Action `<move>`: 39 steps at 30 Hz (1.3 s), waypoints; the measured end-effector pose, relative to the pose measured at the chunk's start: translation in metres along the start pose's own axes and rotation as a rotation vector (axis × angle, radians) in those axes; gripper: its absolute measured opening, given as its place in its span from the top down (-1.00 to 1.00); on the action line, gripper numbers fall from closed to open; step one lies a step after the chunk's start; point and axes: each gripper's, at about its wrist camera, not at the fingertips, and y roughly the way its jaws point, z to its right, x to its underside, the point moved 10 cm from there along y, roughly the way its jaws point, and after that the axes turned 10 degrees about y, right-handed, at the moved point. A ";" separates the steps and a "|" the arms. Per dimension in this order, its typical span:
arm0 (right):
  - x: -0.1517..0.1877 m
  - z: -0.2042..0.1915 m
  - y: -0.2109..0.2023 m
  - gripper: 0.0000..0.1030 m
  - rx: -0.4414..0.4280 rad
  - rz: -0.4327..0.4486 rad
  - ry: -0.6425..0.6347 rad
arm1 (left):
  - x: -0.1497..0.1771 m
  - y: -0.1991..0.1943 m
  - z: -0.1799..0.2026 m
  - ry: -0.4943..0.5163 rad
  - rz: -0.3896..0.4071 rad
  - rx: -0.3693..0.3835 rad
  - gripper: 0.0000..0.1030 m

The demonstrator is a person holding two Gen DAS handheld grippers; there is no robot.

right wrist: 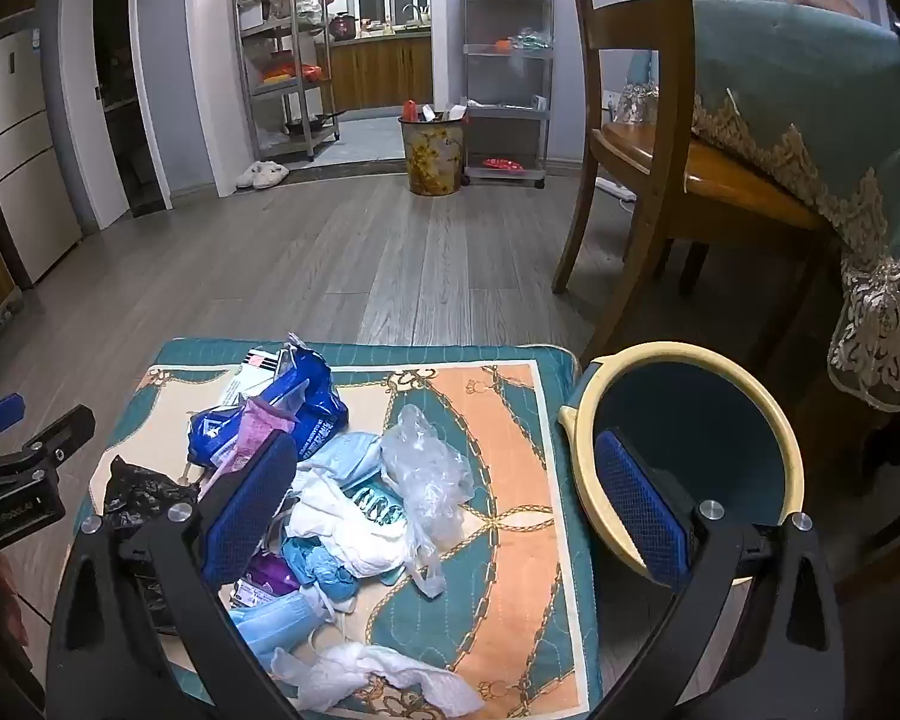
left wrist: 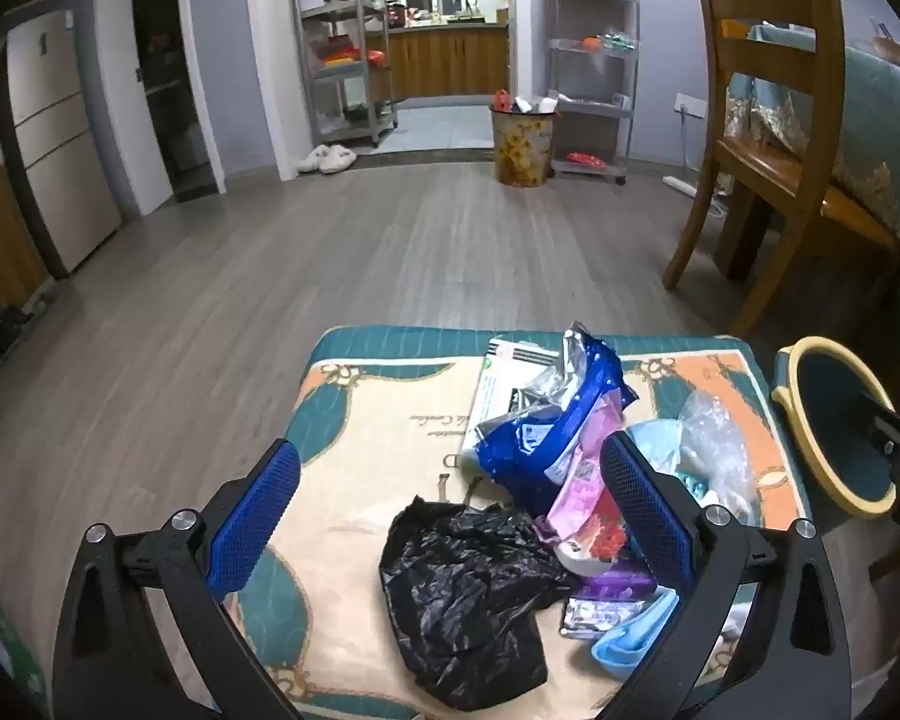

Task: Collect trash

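Observation:
A pile of trash lies on a patterned cushion (left wrist: 366, 420) (right wrist: 510, 456): a black plastic bag (left wrist: 462, 594) (right wrist: 138, 498), a blue foil wrapper (left wrist: 564, 420) (right wrist: 306, 396), a pink packet (left wrist: 582, 492), a clear plastic bag (right wrist: 426, 474) (left wrist: 714, 438), blue face masks (right wrist: 354, 456) and white tissues (right wrist: 378, 678). My left gripper (left wrist: 450, 516) is open and empty above the black bag. My right gripper (right wrist: 444, 504) is open and empty above the clear bag and tissues. A teal bin with a yellow rim (right wrist: 690, 456) (left wrist: 840, 432) stands right of the cushion.
A wooden chair (right wrist: 660, 168) and a table with a teal cloth (right wrist: 822, 102) stand at the right. A floral waste bin (left wrist: 522, 144) and metal shelves (left wrist: 594, 72) stand at the far wall. Grey wood floor (left wrist: 330, 252) lies beyond the cushion.

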 end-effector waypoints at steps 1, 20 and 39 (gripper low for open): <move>0.000 0.000 0.000 -0.90 0.001 -0.005 -0.001 | 0.000 -0.001 0.000 -0.005 0.001 0.003 -0.93; 0.003 0.003 0.004 -0.90 0.007 -0.023 0.018 | 0.001 0.003 -0.003 -0.003 -0.015 0.005 -0.93; 0.005 0.005 0.006 -0.90 0.014 -0.031 0.015 | -0.003 0.000 0.005 0.039 0.020 0.002 -0.93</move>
